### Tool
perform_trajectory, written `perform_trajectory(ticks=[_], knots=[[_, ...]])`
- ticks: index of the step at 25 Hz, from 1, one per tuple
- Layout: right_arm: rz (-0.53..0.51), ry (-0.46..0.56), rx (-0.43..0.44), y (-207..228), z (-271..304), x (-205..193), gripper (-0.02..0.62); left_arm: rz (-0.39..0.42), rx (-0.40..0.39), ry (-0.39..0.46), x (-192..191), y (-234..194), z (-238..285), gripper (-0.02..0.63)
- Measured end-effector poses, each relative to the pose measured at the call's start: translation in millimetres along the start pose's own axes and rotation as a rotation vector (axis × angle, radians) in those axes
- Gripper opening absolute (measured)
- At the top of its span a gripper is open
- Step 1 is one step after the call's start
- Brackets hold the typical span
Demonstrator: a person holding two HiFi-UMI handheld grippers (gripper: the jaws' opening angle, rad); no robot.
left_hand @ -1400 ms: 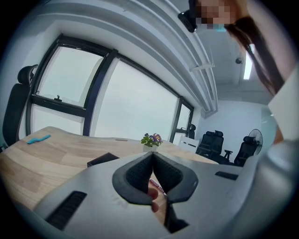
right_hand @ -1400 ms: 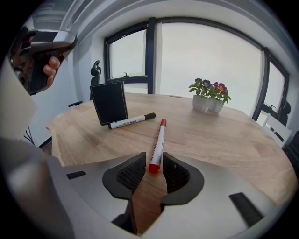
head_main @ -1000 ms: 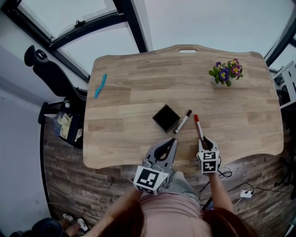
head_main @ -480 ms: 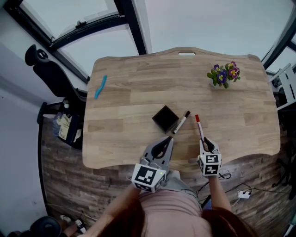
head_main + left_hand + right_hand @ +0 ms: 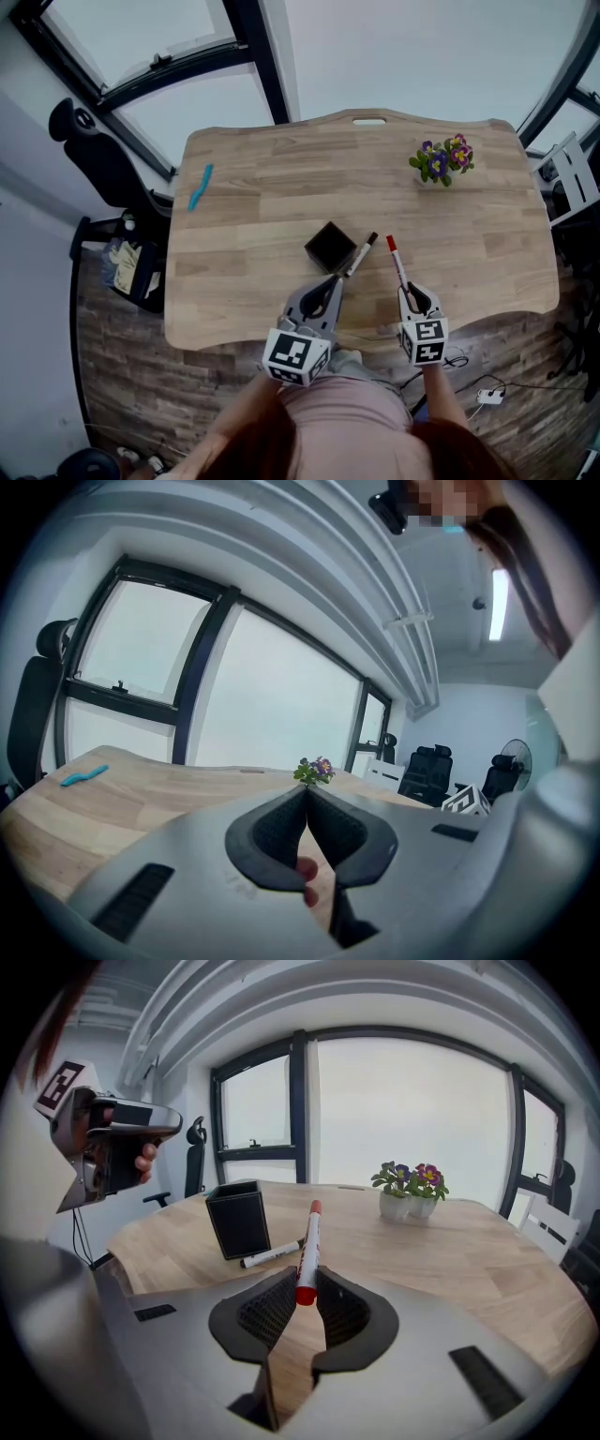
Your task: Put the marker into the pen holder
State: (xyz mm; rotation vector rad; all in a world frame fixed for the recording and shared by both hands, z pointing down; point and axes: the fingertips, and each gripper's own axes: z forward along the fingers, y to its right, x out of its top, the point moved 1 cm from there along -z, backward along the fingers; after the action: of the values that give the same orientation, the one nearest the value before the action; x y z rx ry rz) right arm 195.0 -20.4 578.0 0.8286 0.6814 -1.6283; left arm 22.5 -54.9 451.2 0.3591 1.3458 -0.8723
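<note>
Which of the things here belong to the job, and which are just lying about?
Job:
- red marker, clamped in the right gripper
- pen holder
- black marker beside the holder, perhaps next

Lying about:
- flowers
- blue thing
- chair

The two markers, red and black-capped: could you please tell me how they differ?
The red marker has red ends; the black-capped marker has a black cap. The red marker is clamped in the right gripper; the black-capped marker lies on the table beside the pen holder. Both have white barrels.
</note>
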Motion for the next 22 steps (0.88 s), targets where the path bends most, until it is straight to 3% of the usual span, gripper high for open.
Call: perform_trajectory(ticks=[22], knots=[[-0.078, 0.091, 0.121, -23.8, -15.6, 52.2, 0.058, 0.03, 0.032, 0.026, 13.0, -27.9, 4.5, 0.002]])
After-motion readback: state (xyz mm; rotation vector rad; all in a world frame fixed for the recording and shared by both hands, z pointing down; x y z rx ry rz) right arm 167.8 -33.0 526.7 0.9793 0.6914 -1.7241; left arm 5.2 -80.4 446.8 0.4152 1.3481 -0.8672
